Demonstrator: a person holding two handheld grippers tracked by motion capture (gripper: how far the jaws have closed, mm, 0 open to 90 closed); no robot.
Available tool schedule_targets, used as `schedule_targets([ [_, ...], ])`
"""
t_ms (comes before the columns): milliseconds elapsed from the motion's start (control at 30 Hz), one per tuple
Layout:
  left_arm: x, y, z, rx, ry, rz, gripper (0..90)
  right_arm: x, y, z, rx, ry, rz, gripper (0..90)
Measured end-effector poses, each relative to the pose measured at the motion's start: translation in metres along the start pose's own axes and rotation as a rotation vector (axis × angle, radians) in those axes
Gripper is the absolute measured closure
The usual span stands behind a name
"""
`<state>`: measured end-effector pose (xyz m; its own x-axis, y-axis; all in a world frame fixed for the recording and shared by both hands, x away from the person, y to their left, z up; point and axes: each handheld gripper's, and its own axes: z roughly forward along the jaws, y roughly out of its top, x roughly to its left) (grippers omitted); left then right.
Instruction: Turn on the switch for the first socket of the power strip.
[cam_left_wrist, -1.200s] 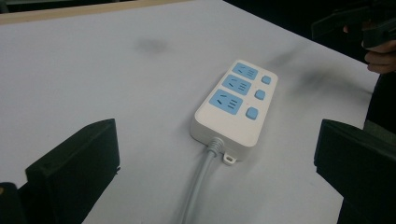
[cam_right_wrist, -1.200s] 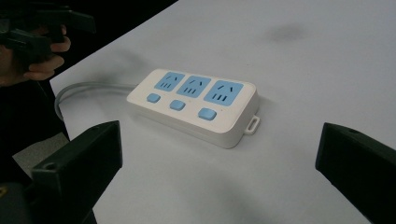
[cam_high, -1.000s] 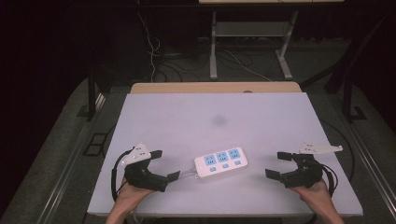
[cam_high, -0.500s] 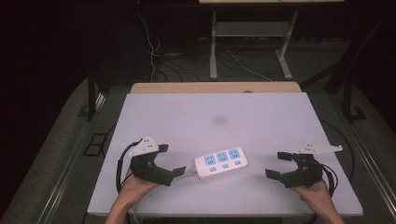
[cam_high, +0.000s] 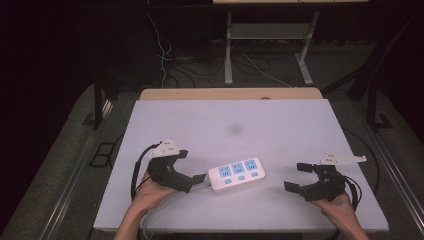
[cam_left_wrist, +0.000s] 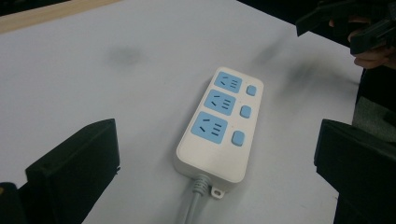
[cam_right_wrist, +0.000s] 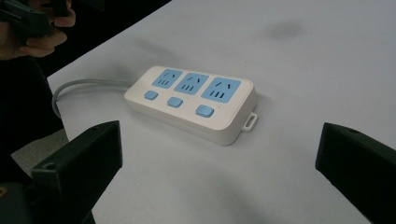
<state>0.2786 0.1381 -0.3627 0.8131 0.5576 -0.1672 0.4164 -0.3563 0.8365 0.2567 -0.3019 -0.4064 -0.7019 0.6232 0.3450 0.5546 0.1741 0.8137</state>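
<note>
A white power strip (cam_high: 236, 174) with three blue sockets and three blue buttons lies flat near the table's front edge. Its grey cable (cam_high: 165, 207) runs from its left end toward the person. My left gripper (cam_high: 194, 165) is open, and its lower jaw is close beside the strip's cable end. In the left gripper view the power strip (cam_left_wrist: 217, 126) lies just ahead between the wide-apart jaws. My right gripper (cam_high: 292, 175) is open and holds nothing, a short way right of the strip. In the right gripper view the power strip (cam_right_wrist: 194, 100) lies ahead of the spread jaws.
The white table (cam_high: 235, 115) has a faint dark smudge (cam_high: 234, 129) at its middle and a wooden strip (cam_high: 230, 94) along its far edge. Beyond it are desk legs (cam_high: 228, 50) and loose cables on a dark floor.
My left gripper has moved right and forward, up to the strip's cable end. The right gripper and the power strip have stayed where they were.
</note>
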Motion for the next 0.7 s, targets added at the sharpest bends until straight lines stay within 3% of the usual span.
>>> schedule_targets([
  [700, -0.006, 0.022, 0.027, 0.074, -0.043, 0.051, 0.0, -0.001, 0.0, 0.0, 0.006, 0.001, -0.001, 0.3],
])
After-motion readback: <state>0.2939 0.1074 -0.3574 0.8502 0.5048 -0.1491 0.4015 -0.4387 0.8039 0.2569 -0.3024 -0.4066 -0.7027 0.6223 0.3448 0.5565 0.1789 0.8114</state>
